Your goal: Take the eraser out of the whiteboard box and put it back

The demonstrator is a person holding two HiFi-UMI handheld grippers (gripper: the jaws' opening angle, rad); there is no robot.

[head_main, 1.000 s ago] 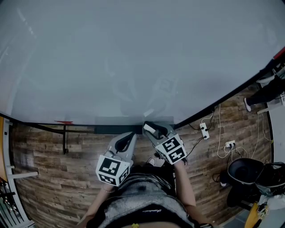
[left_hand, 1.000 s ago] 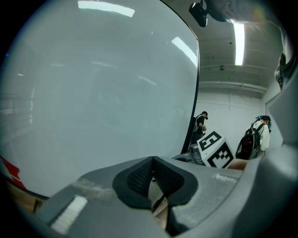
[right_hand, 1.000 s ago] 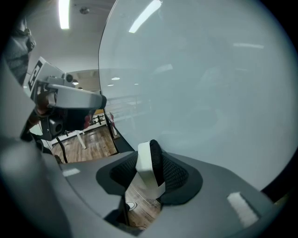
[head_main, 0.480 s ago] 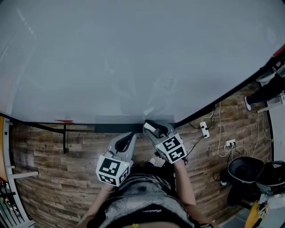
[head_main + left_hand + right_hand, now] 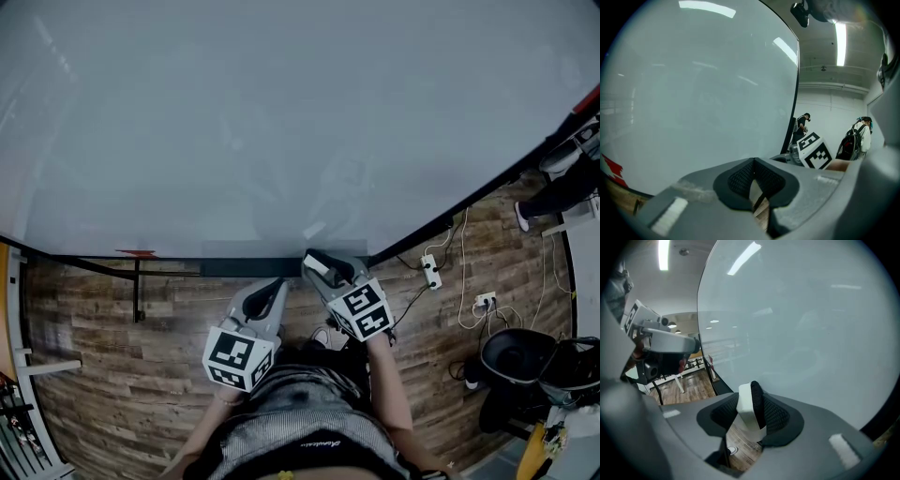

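Observation:
In the head view my right gripper is shut on the eraser, a white block with a black felt side, just in front of the whiteboard's lower edge. The right gripper view shows the eraser standing upright, clamped between the dark pads of the right gripper. The whiteboard box is a dark tray along the board's bottom edge, to the left of the eraser. My left gripper hangs just below that tray. In its own view the left gripper is shut with nothing between its pads.
The big whiteboard fills the upper view, with a small red mark near its bottom. On the wooden floor lie a power strip with cables and a black round object at right. A stand leg is at left.

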